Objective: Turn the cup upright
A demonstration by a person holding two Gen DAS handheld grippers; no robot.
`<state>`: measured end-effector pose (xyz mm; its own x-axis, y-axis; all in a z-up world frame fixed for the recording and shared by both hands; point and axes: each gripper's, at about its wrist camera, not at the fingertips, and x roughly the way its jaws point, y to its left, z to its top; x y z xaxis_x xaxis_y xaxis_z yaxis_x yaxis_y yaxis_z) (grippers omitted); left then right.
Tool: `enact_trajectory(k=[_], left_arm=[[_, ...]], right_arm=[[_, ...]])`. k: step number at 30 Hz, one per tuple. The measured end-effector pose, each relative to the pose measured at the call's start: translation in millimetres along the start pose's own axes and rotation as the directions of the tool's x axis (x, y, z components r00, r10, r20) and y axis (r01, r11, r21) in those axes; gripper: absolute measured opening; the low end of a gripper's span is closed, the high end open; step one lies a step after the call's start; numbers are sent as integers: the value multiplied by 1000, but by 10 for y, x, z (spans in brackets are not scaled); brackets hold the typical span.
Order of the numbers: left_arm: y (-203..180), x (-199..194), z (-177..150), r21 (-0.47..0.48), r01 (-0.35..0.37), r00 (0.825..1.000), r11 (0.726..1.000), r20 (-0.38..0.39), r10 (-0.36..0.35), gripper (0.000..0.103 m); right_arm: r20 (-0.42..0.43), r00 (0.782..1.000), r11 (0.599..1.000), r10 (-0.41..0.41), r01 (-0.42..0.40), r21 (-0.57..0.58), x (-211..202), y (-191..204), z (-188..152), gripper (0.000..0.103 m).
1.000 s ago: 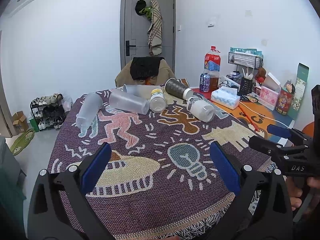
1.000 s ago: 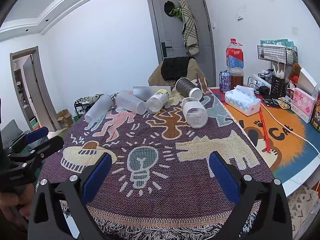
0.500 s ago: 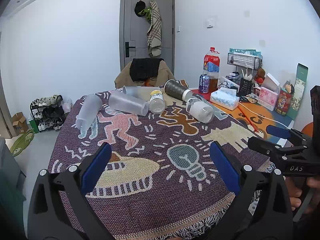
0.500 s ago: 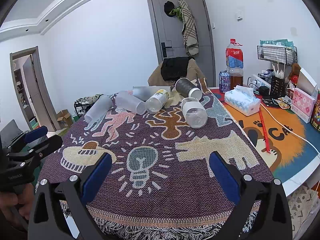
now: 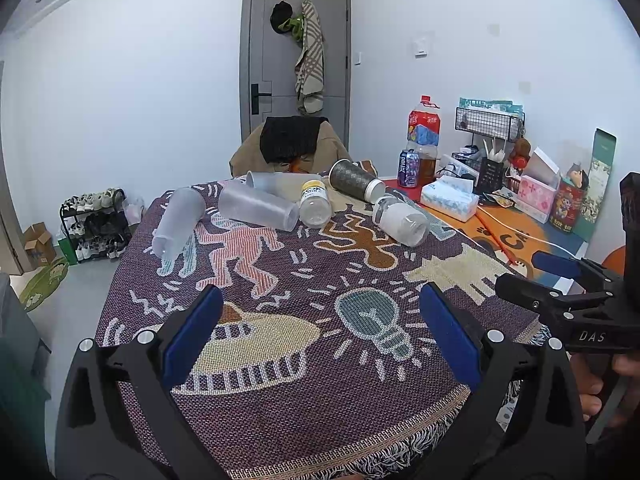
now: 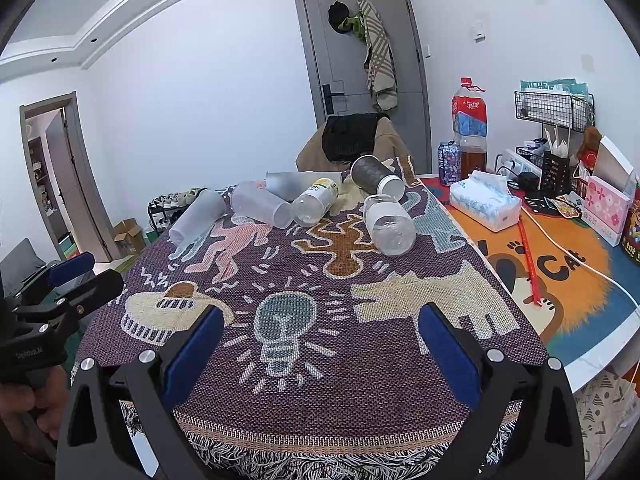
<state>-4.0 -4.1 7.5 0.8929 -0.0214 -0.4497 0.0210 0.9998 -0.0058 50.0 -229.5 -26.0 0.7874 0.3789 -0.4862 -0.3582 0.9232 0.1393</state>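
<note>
Cup, dark grey with pale rim [image 5: 357,179] [image 6: 376,176]: lying on its side at the far end of the patterned woven cloth [image 5: 304,308] [image 6: 320,304], about 12 o'clock from the right gripper and 1 o'clock from the left; mouth turned toward the near right. Not upright.

Frosted tumblers, three: one [image 5: 176,222] [image 6: 197,216] on its side at the cloth's far left, 11 o'clock; a second [image 5: 258,210] [image 6: 262,209] just right of it; a third [image 5: 276,181] [image 6: 298,181] behind, partly hidden.

Yellow-labelled bottle [image 5: 315,204] [image 6: 316,201]: on its side, just left of the cup.

White-sleeved clear bottle [image 5: 400,220] [image 6: 389,224]: on its side, nearer than the cup, at its 5 o'clock.

Left gripper [image 5: 320,332] [image 6: 64,280]: blue-padded fingers spread wide, nothing between them, above the cloth's near edge.

Right gripper [image 6: 320,336] [image 5: 568,284]: fingers likewise wide apart and holding nothing, over the near fringe; well apart from the cup.

Tissue pack [image 5: 450,196] [image 6: 486,200]: on the orange mat [image 5: 516,236] [image 6: 568,272], 2 o'clock.

Large drink bottle [image 5: 424,136] [image 6: 469,124] and can [image 5: 408,163] [image 6: 450,158]: upright, beyond the tissues.
</note>
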Motion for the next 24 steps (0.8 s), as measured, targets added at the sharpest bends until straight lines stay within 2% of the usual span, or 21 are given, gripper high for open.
enact_trajectory(k=[15,24], left_arm=[[48,55,-14,-12,1,1000,1000,-3,-1,98],[177,314,88,-28,-16,1000,999,-26,15,98]], right_arm=[[-14,1000,1000,-1,1,-5,90,-1,43,96],[-38,999,999,10,-11,-43,369,-124,359,96]])
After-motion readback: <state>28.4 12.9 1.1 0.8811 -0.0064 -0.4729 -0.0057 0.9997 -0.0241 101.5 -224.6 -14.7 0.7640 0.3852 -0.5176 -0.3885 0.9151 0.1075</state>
